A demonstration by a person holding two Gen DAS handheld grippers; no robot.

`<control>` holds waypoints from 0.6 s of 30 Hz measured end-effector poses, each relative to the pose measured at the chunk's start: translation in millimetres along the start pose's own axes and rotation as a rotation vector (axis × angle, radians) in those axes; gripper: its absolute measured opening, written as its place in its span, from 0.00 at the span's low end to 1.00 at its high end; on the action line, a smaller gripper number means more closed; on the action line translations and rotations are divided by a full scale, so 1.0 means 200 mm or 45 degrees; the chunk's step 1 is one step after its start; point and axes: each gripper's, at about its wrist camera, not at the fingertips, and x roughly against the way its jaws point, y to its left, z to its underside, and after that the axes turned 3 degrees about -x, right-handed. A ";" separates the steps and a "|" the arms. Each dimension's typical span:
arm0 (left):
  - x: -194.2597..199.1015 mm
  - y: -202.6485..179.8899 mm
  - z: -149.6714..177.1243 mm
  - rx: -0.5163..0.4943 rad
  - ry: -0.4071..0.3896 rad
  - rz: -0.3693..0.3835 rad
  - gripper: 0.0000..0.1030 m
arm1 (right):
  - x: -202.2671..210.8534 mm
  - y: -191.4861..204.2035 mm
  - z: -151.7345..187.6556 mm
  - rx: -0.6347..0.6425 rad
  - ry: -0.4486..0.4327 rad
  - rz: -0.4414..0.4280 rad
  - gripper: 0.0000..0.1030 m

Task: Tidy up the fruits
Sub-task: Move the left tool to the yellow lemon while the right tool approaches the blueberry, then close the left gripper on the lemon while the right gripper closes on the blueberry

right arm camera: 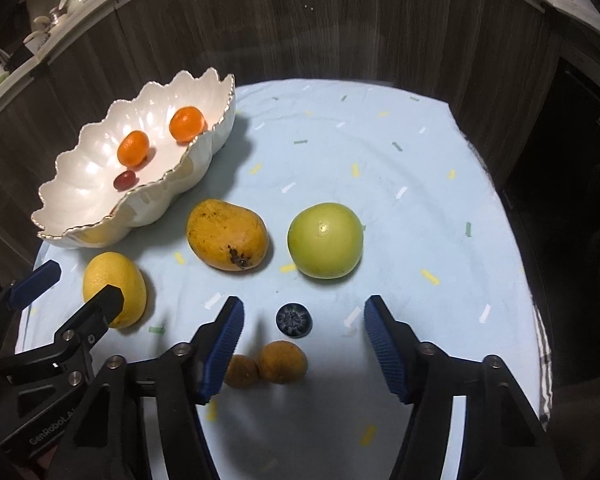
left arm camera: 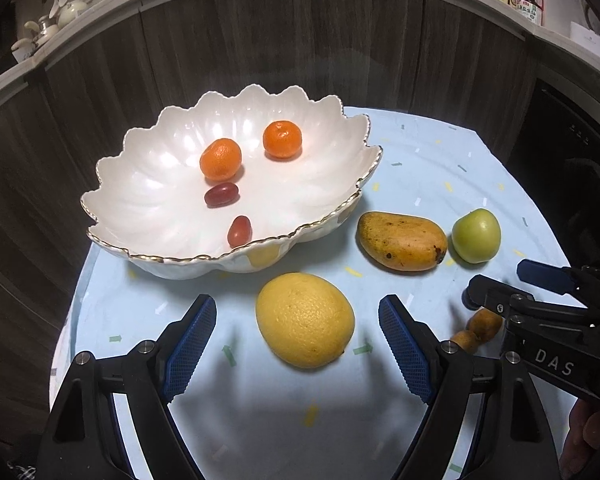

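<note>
The scalloped white bowl (left arm camera: pixel 148 184) at the table's (left arm camera: pixel 440 152) far-left edge contains two mandarins (left arm camera: pixel 221 159) and two red cherry tomatoes (left arm camera: pixel 221 194). The left gripper (left arm camera: pixel 296 340) is spread around the lemon (left arm camera: pixel 305 319) without contact. The right gripper (right arm camera: pixel 303 334) is spread over the blueberry (right arm camera: pixel 293 319). Mango (right arm camera: pixel 227 234) and green apple (right arm camera: pixel 325 240) lie mid-table.

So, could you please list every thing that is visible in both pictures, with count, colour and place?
bowl: 1, white with gold rim, table's far left
tangerines: 2, orange, in the bowl
cherry tomatoes: 2, red, in the bowl
lemon: 1, yellow, on the cloth before the bowl
mango: 1, yellow-orange, right of the bowl
green apple: 1, right of the mango
blueberry: 1, dark blue, near edge
small brown fruits: 2, touching, behind the blueberry
tablecloth: 1, light blue
left claw: open, around the lemon
right claw: open, around the blueberry
</note>
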 end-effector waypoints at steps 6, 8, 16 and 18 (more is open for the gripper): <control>-0.05 0.01 0.00 0.010 0.022 0.014 0.74 | -0.07 0.01 0.00 -0.004 0.052 0.006 0.49; -0.07 0.01 0.00 0.008 0.031 0.022 0.73 | -0.09 0.01 0.00 -0.009 0.065 0.003 0.49; -0.12 -0.01 0.01 -0.002 0.058 0.035 0.66 | -0.13 0.00 0.01 -0.003 0.085 0.009 0.37; -0.13 -0.02 0.02 -0.004 0.063 0.038 0.62 | -0.13 0.00 0.01 0.002 0.081 0.013 0.33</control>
